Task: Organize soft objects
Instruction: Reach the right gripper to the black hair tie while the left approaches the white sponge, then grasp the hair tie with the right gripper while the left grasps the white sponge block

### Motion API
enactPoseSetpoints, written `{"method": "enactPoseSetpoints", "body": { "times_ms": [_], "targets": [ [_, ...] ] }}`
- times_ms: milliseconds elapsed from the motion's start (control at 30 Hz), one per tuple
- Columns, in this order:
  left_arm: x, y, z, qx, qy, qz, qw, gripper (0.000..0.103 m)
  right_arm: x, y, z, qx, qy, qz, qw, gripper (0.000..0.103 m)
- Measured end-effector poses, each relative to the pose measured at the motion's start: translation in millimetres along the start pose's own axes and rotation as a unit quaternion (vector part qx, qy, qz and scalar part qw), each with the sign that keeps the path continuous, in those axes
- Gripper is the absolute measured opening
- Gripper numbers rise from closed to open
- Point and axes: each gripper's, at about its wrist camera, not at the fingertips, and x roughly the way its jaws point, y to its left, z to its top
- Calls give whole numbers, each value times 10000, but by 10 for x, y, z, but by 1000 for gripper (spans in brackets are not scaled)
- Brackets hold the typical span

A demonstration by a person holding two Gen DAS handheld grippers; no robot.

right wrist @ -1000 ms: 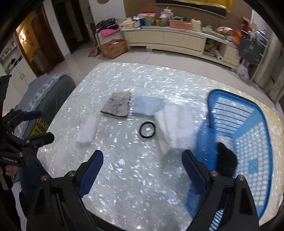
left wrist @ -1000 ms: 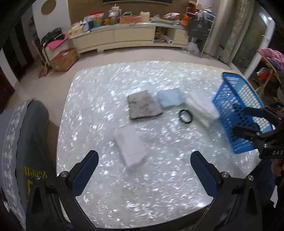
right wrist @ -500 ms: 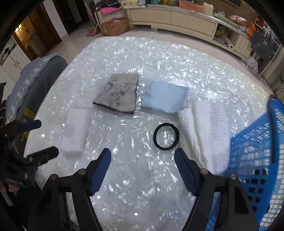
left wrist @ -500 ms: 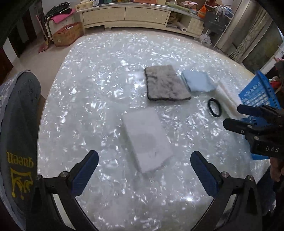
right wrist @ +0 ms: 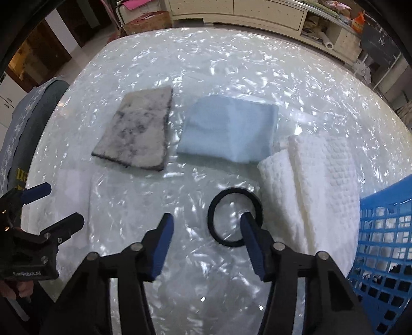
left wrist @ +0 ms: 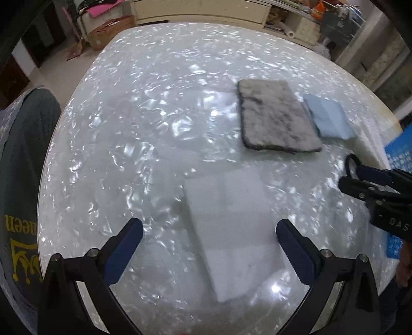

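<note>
Left wrist view: the left gripper (left wrist: 209, 233) hangs wide open and empty over a folded white cloth (left wrist: 231, 229), whose long axis runs from 11 to 5 o'clock on the pearly table (left wrist: 128, 108). A grey furry cloth (left wrist: 275, 117) and a light blue cloth (left wrist: 328, 118) lie at 1 o'clock.

Right wrist view: the right gripper (right wrist: 207, 228) is closing, nothing pinched; a black ring (right wrist: 235, 217) lies flat at its right finger. A white waffle towel (right wrist: 319, 185) lies at 2 o'clock, running from 12 to 6 o'clock. The blue basket (right wrist: 383, 247) at 4 o'clock holds something white, unclear.

Beyond the tabletop (right wrist: 231, 67) stands a cream cabinet (right wrist: 239, 13), with a cardboard box (right wrist: 148, 23) on the floor at its left end.
</note>
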Motion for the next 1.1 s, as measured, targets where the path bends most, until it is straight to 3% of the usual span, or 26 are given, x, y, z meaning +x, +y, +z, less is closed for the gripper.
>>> {"method": "enactPoseSetpoints", "body": {
  "times_ms": [67,100,167,267,400,467,767,1100],
  "targets": [
    [57,31,28,-119,-9,91,9999,103,65,16,60,-43,-6,-34,10000,45],
    [62,32,37,-137,-59,116,9998,103,80,28,83,-50,-19,-33,10000,39],
    [91,23,55,-90,-33,159,9998,102,72,36,86,-79,-74,-83,9999,14],
    [97,20,62,-125,4,198,9997,94,72,36,92,-113,-125,-37,9999,6],
    [35,10,11,-133,-43,207,9997,74,80,90,45,-184,-185,-132,9996,4],
    [3,2,1,-105,-60,149,9998,55,76,107,9,-160,-166,-91,9997,4],
    [-173,0,-91,-100,-86,-59,9999,51,-280,132,-203,-177,-353,33,9992,4],
    [-917,-407,-263,222,-579,-454,9970,51,-1186,23,-551,-228,-893,145,9956,4]
  ]
}}
